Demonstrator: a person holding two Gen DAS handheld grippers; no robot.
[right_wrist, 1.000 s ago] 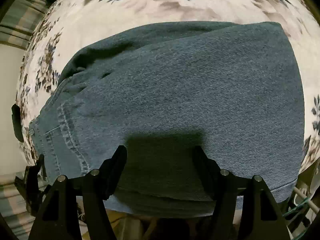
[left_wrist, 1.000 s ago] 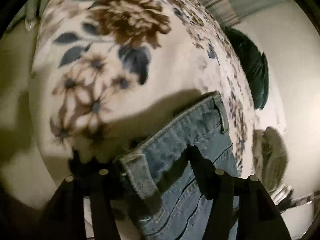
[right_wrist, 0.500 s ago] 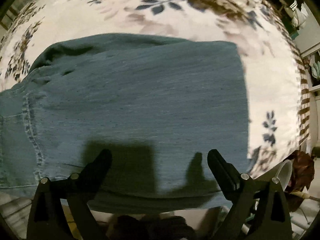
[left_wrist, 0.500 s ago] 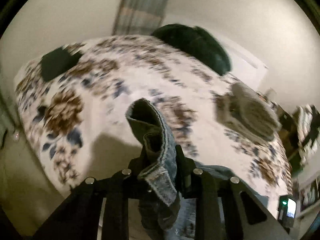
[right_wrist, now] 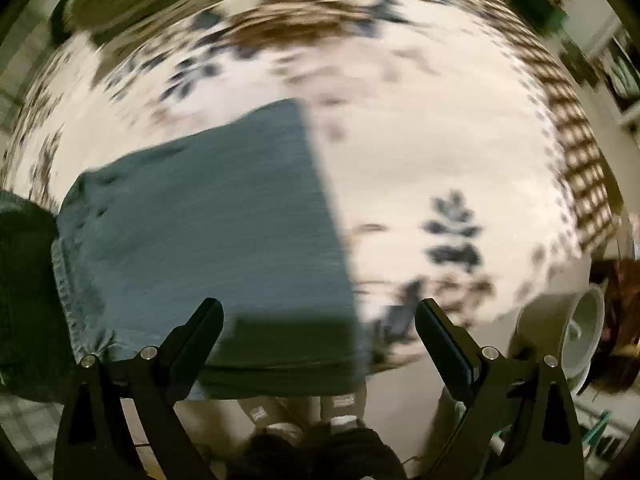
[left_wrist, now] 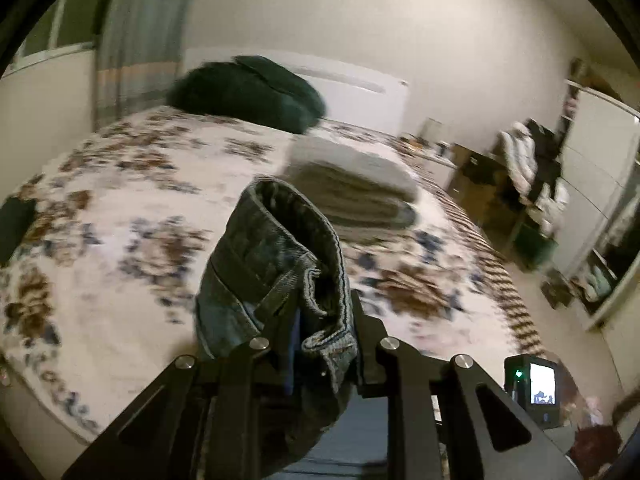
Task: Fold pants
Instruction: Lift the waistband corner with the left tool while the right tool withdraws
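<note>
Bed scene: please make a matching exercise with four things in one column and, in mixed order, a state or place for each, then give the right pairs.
Things:
1. left gripper
2. right gripper
3. dark green pillow
4. folded beige blanket

States or places:
A. open, holding nothing
B. at the head of the bed
C. shut on the jeans' waistband
D. lying on the bed to the right, nearer than the pillow

Pairs: 1-C, 2-A, 3-B, 4-D

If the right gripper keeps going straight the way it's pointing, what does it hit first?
Probably the jeans lying on the bedspread: the open right gripper points down near their right edge. Blur makes depth uncertain.
</note>
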